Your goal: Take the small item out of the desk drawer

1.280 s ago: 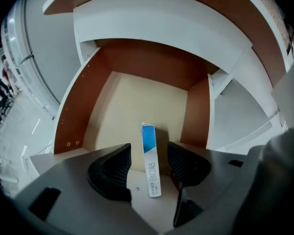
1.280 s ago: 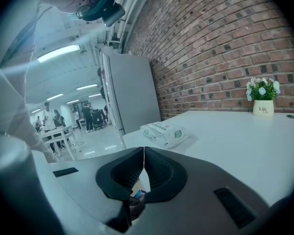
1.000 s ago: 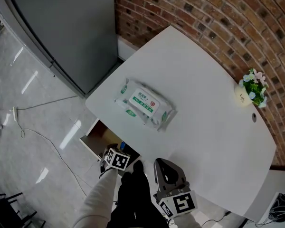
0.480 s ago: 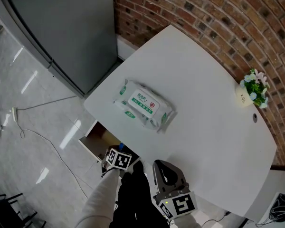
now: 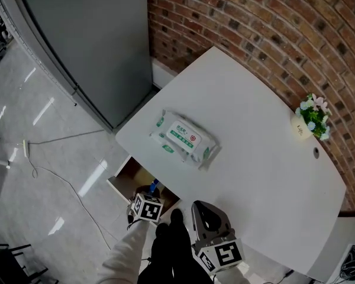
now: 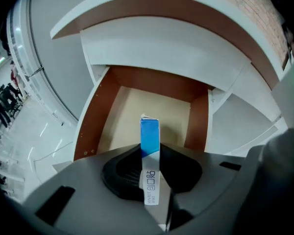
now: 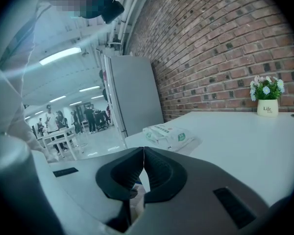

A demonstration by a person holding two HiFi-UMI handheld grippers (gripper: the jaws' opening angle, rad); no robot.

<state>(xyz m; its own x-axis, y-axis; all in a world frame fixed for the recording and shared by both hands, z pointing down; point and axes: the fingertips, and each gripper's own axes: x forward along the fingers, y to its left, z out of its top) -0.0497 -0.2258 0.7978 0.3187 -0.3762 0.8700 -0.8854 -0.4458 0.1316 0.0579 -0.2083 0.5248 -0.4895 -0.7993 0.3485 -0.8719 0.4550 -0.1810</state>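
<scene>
Box (image 6: 149, 163), small, blue over white, stands on end between the jaws of the left gripper (image 6: 150, 153). Thin edge faces the camera, broad faces lie against the pads, blue end pokes out past the tips. The jaws have just been closing. They now sit partway in and press the box from both sides, so it is gripped. Holding it edge-on suits a thin carton: the pads bear on flat faces, so it should not twist.

Drawer (image 6: 90, 126) is pulled open, beyond and below the jaw tips, with its pale floor bare around the box. Cannot tell whether the box's far end touches that floor. Judged: grasp made, box not yet out of the drawer. Worktop (image 6: 152, 4) overhangs beyond the tips, which is likely why the gripper comes in steeply from the front. Draw it back toward the person before raising it far.

Right gripper (image 7: 144, 153): jaws together, nothing between them. Wipes pack (image 7: 166, 135) lies ahead of its tips, flower pot (image 7: 267, 107) far off to the right. It looks parked clear of the left's path.
</scene>
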